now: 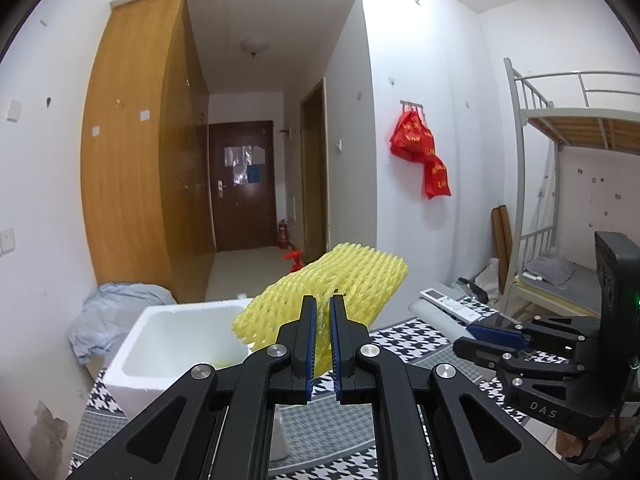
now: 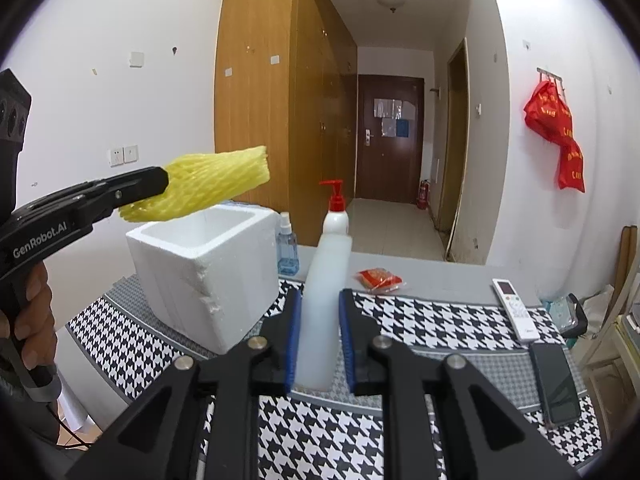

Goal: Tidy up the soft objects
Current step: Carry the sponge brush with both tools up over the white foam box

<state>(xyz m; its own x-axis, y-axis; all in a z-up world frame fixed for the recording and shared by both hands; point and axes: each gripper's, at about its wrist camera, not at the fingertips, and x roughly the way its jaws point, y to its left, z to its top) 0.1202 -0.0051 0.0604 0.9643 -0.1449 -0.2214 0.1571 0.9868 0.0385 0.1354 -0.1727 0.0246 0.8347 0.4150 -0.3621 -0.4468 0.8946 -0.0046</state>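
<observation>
My left gripper (image 1: 323,303) is shut on a yellow foam net sleeve (image 1: 344,280) and holds it in the air above and just right of the open white foam box (image 1: 160,360). In the right wrist view the same gripper (image 2: 162,180) holds the sleeve (image 2: 212,180) over the box (image 2: 192,264). My right gripper (image 2: 320,300) has its jaws on either side of a white pump bottle with a red top (image 2: 326,292) that stands on the table; I cannot tell whether the pads press it. It also shows at the right of the left wrist view (image 1: 476,336).
The table has a black-and-white houndstooth cloth (image 2: 420,320). On it are a small blue spray bottle (image 2: 287,250), a red snack packet (image 2: 378,279), a white remote (image 2: 514,308) and a black phone (image 2: 554,384). A bunk bed (image 1: 568,128) stands at the right.
</observation>
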